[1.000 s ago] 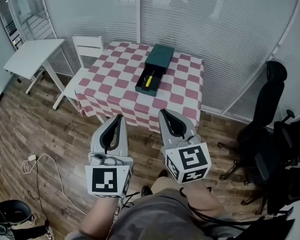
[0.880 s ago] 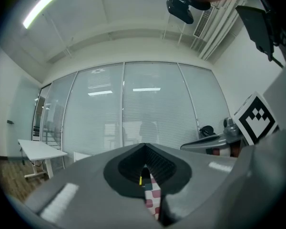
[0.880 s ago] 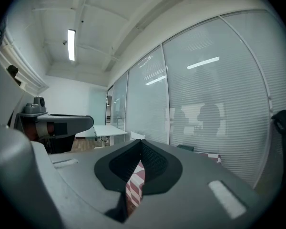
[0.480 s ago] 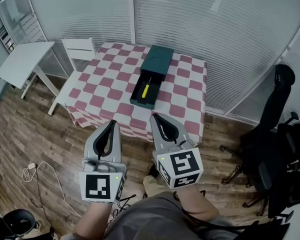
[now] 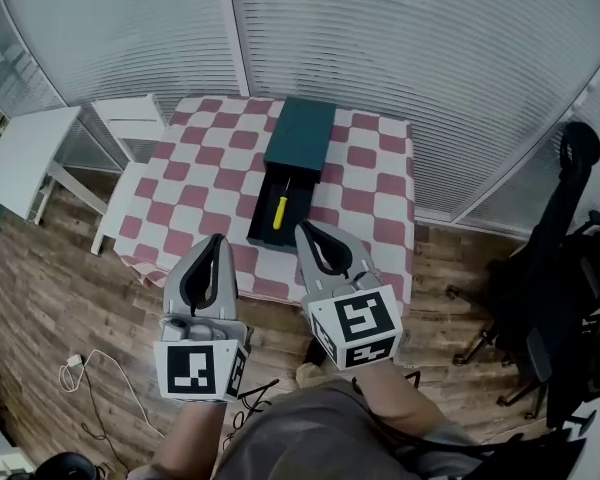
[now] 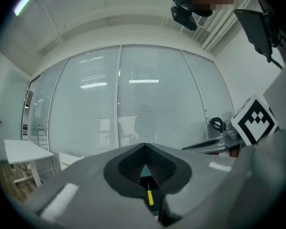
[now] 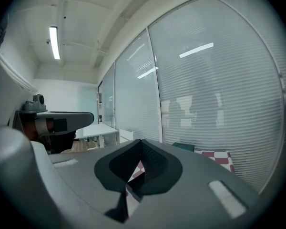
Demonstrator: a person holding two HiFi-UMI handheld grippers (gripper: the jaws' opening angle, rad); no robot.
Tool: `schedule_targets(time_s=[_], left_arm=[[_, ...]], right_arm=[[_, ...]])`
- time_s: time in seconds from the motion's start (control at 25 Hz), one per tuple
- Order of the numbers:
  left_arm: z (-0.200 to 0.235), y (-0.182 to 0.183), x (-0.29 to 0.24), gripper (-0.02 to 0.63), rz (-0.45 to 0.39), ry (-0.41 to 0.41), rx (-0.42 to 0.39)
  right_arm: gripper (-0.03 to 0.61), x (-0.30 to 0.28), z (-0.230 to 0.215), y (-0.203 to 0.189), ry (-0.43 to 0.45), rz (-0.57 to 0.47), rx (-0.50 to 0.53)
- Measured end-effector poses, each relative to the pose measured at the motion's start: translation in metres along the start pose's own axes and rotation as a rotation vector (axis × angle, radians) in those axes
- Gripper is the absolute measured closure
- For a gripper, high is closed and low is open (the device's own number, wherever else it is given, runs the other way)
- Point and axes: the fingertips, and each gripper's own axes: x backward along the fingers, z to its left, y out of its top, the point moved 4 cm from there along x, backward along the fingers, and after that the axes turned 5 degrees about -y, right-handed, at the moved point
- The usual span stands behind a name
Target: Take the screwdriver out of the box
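1. Tongs, head view: the left gripper (image 5: 216, 240) and right gripper (image 5: 305, 230) each had their jaws together. Both were empty and held in the air at the near edge of the checkered table (image 5: 195, 183), touching nothing.
2. Task item, head view: the yellow-handled screwdriver (image 5: 277, 211) lay in the slid-out tray of the dark green box (image 5: 298, 133). It sat on the table ahead of both grippers and apart from them.
3. Left gripper view: the jaws met at their tips with nothing between them. The screwdriver (image 6: 150, 199) showed through the gap below the tips, beyond them in its tray.
4. Right gripper view: the jaws were closed and clamped nothing. Only checkered cloth showed through the gap, with the box (image 7: 183, 147) farther off to the right.
5. Progress, as judged: the tray stood open but the screwdriver had not yet been touched. Reaching it, parting a pair of jaws, gripping it and lifting it out all remained.
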Motion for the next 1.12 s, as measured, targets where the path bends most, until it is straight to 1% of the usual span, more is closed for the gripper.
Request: schedule_targets(time_s=[0.28, 0.48, 0.64, 0.76, 0.88, 1.12], left_arm=[[0.015, 0.010, -0.044, 0.613, -0.003, -0.019, -0.022], [0.033, 0.007, -0.063, 0.613, 0.003, -0.042, -0.006], [0.053, 0.000, -0.089, 0.614, 0.001, -0.102, 0.005], [0.068, -0.005, -0.108, 0.614, 0.008, -0.162, 0.008], [0.088, -0.013, -0.125, 0.613, 0.019, -0.204, 0.027], [0.114, -0.040, -0.158, 0.613, 0.068, -0.285, 0.071]], right_arm=[[0.555, -0.036, -0.021, 0.014, -0.016, -0.008, -0.008], [0.555, -0.059, -0.027, 0.015, -0.051, 0.010, -0.012], [0.555, -0.086, -0.030, 0.011, -0.105, 0.033, -0.021], [0.555, -0.107, -0.033, 0.005, -0.158, 0.061, -0.051], [0.555, -0.127, -0.034, -0.004, -0.206, 0.097, -0.072], [0.545, -0.156, -0.037, -0.035, -0.302, 0.187, -0.108]])
